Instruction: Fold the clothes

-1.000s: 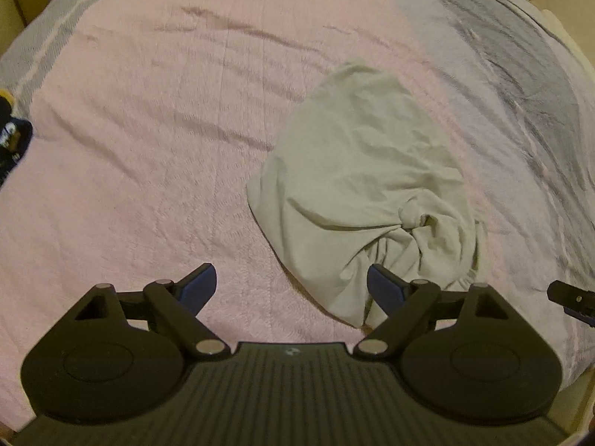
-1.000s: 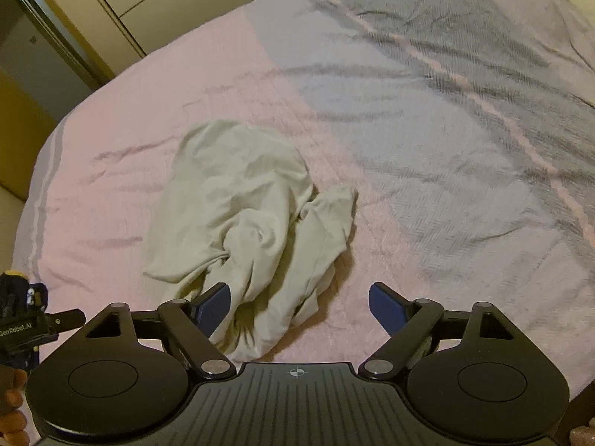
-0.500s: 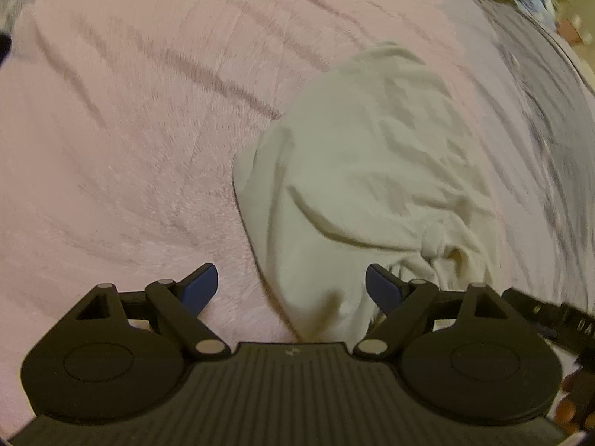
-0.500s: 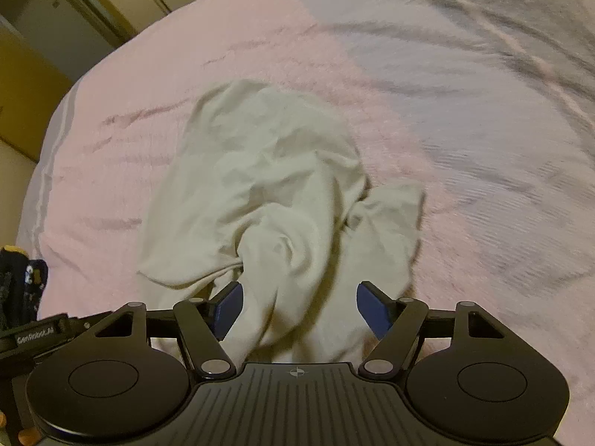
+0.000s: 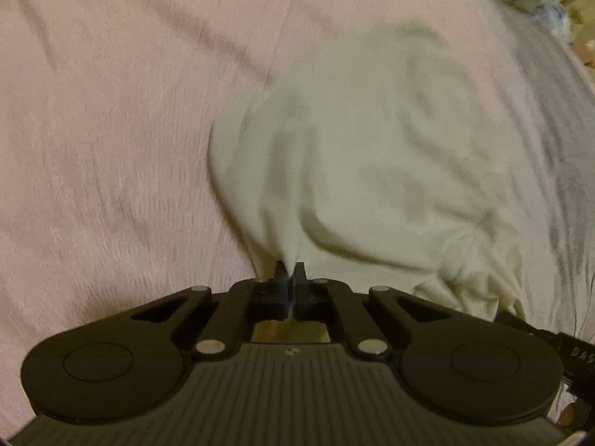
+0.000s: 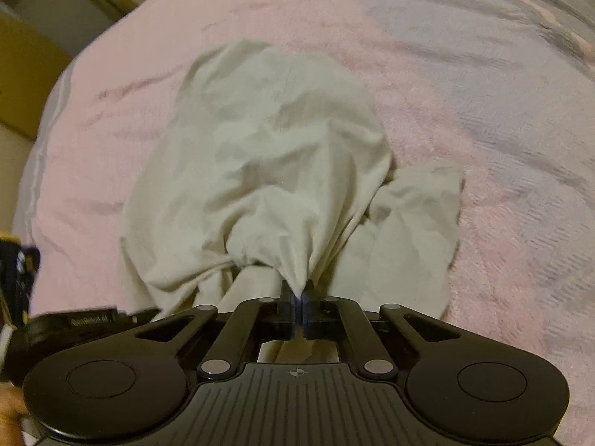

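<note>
We see the bedspread (image 6: 122, 156) filling both views, pink across the left and middle, grey with a pale stripe toward two o'clock in the right wrist view. On it lies the pale cream garment (image 6: 267, 156), crumpled into a loose mound with a bunched, twisted end toward four o'clock and deep wrinkles running down to six o'clock. In the left wrist view the garment (image 5: 372, 156) sits from the centre out to three o'clock, blurred. Open pink cover stretches from nine to twelve o'clock beside it; the bed's edge curves at ten o'clock in the right wrist view. Our left gripper (image 5: 289, 271) is clenched on a pinch of the garment's near hem. Our right gripper (image 6: 296, 299) likewise grasps a gathered fold.
</note>
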Motion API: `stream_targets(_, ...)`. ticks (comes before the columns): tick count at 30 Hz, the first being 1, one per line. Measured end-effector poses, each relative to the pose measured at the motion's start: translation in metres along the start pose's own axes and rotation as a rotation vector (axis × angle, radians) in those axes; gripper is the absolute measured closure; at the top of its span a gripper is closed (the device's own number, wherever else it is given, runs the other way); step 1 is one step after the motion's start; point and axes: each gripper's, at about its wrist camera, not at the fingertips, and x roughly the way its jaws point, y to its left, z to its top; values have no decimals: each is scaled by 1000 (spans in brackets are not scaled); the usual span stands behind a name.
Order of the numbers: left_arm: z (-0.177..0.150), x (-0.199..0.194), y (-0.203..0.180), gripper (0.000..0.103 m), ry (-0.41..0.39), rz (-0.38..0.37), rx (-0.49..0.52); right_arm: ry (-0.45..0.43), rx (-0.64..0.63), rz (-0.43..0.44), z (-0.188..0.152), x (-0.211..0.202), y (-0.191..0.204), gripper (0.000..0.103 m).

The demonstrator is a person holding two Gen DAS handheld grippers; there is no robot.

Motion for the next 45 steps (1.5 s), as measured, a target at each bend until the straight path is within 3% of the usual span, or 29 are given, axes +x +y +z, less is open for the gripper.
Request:
stream_targets(2, 3, -29, -10, 103, -87, -40, 74, -68, 33, 24, 0, -27, -5, 102)
stream_targets(4, 0, -64, -20, 103, -141, -132, 169, -116, 43, 4, -4, -61, -14, 102)
stream_targets(6, -13, -95, -31, 103, -138, -241, 286, -86, 42, -69, -18, -85, -32, 102)
stream_targets(9, -49, -112, -41, 103, -31, -374, 437, -32, 41, -185, -40, -120, -60, 102)
stream_targets(11, -81, -102, -41, 102, 82, -395, 497, 76, 52, -277, -60, -125, -79, 102)
stream_targets(14, -118, -77, -32, 97, 229, -294, 496, 222, 131, -376, -85, -120, -104, 99)
stream_targets(16, -127, -69, -18, 97, 264, -252, 426, 253, 154, -412, -93, -120, -108, 86)
stream_targets(18, -126, -68, -5, 92, 261, -252, 359, 189, 112, -420, -85, -124, -97, 49)
stream_targets(19, -126, -72, 1, 86, 246, -248, 341, 153, 90, -422, -81, -126, -91, 44)
stream_targets(20, -126, -75, 6, 81, 230, -245, 323, 119, 63, -410, -75, -126, -82, 43)
stream_targets(24, -114, -73, 12, 78, 189, -203, 271, 37, -18, -333, -46, -108, -42, 42)
stream_targets(27, -104, -65, 17, 72, 175, -189, 192, 25, -71, -251, -26, -77, -10, 41)
stream_targets(33, -92, -51, 42, 72, 178, -218, -40, 55, -138, -211, -2, -12, 35, 39)
stream_targets(38, -84, -41, 56, 72, 181, -228, -146, 31, -197, -234, 25, 24, 53, 39)
stream_targets(45, -74, -25, 62, 72, 174, -215, -224, 32, -255, -277, 56, 79, 44, 41)
